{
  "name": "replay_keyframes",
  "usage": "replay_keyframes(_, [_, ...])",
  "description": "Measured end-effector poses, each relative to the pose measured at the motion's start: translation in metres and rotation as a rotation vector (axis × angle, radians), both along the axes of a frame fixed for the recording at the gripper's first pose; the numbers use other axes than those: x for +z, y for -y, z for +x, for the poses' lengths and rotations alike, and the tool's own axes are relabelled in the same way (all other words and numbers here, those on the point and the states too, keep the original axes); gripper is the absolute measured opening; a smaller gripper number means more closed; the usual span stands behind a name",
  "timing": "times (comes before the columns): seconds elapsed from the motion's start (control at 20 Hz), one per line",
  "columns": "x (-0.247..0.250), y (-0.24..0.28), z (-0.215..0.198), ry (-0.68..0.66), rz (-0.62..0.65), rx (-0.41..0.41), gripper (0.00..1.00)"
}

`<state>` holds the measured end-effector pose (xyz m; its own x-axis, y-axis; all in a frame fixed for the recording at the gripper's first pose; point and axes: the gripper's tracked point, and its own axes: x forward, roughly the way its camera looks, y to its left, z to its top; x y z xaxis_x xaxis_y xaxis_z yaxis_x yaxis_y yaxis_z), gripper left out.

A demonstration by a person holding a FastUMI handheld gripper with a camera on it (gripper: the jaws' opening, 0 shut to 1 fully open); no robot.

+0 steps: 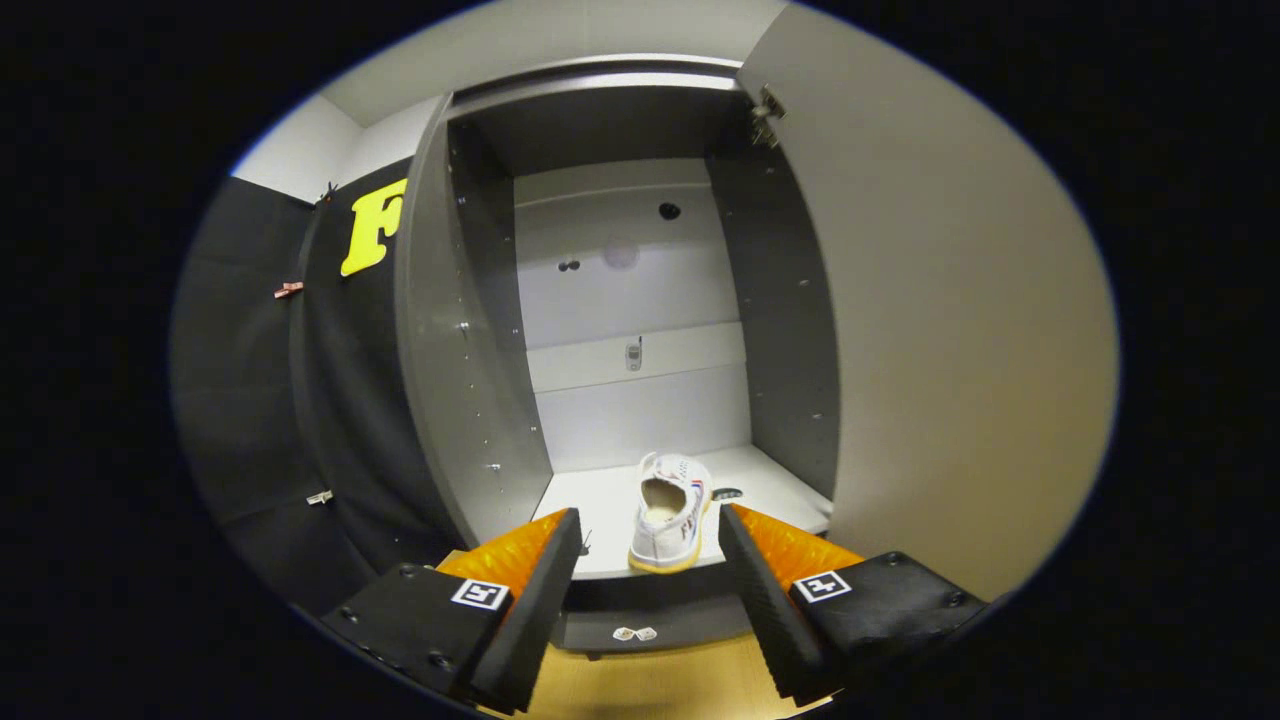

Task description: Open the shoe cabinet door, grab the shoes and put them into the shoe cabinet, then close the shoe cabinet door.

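Low in the middle of the frame, we see a white canvas shoe (pixel 669 513) standing heel toward us at the front edge of the pale bottom shelf (pixel 770 480) inside the dark-walled shoe cabinet (pixel 480 400). Its smooth door (pixel 950 330) stands swung open at right. Our gripper (pixel 650 535) is spread wide and level, holding nothing, its ribbed fingers flanking the shoe without touching.

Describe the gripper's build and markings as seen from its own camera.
The gripper has two wedge-shaped fingers with ribbed inner pads. Each sits on a flat, matte black block fixed with dark screws, and each block carries a small square white tag printed with a black pattern. No cables are visible.
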<state>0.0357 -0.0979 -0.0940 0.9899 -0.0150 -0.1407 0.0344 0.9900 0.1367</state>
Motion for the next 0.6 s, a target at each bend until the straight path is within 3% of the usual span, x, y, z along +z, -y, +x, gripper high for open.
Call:
replay_keyframes(0.15, [0.017,0.016,-0.051,0.011,0.027,-0.027,0.97])
replay_keyframes(0.6, [0.069,0.077,-0.195,0.037,0.01,0.027,0.97])
